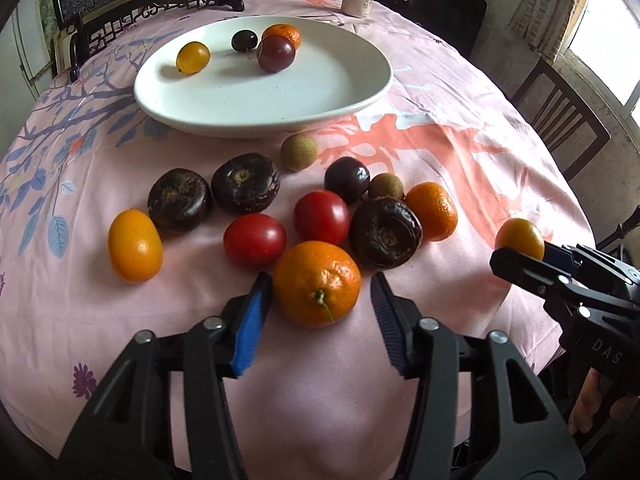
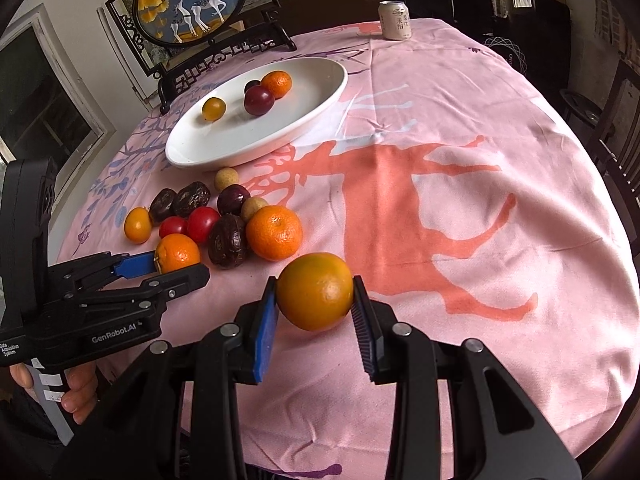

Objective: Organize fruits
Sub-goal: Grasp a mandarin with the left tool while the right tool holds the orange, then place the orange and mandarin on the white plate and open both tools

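Left claw (image 1: 320,300) straddles the mandarin (image 1: 317,283) on the table (image 1: 460,152), jaws apart, pads just off the peel, no grip yet. Right claw (image 2: 315,300) clamped on a yellow-orange fruit (image 2: 315,297), well short of the plate (image 2: 320,104). Risk: round fruit squirts out if the squeeze is off-centre, w/ tomatoes (image 1: 322,216) just behind getting bumped.

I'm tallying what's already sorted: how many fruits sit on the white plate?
4 on the white plate: a yellow fruit at left, a dark one, a red plum and an orange mandarin behind. None seems hidden.
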